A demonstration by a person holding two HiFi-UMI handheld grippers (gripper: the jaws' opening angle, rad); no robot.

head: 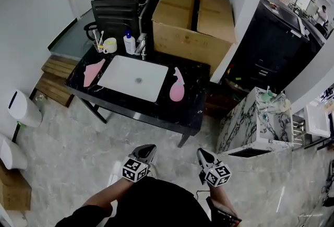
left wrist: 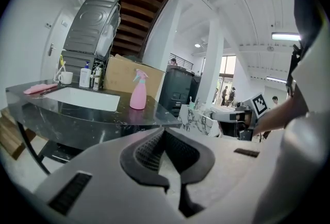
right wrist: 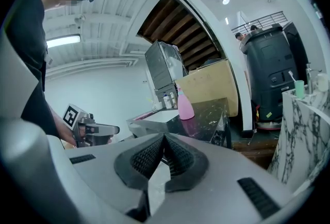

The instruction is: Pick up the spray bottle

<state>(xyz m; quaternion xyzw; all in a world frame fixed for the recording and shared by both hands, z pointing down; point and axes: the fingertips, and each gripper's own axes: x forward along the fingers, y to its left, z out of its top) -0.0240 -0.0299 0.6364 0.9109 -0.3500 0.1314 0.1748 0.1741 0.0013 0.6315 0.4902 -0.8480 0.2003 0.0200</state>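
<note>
A pink spray bottle [head: 177, 85] stands upright on the black marble table [head: 190, 114], just right of the white sink [head: 134, 77]. Both grippers hang low over the floor in front of the table, well short of the bottle. My left gripper [head: 148, 148] is shut with nothing in it, and so is my right gripper [head: 203, 154]. In the left gripper view the bottle [left wrist: 138, 91] is ahead, left of the closed jaws [left wrist: 164, 130]. The right gripper view has the bottle [right wrist: 184, 105] far ahead above its closed jaws [right wrist: 165, 137].
A large cardboard box [head: 193, 20] stands behind the table. A marble-patterned cabinet [head: 253, 121] is at the right. A pink cloth [head: 93, 72], a cup [head: 109, 45], a soap bottle [head: 129, 42] and a faucet [head: 141, 43] surround the sink. Wooden steps [head: 55, 80] lie left.
</note>
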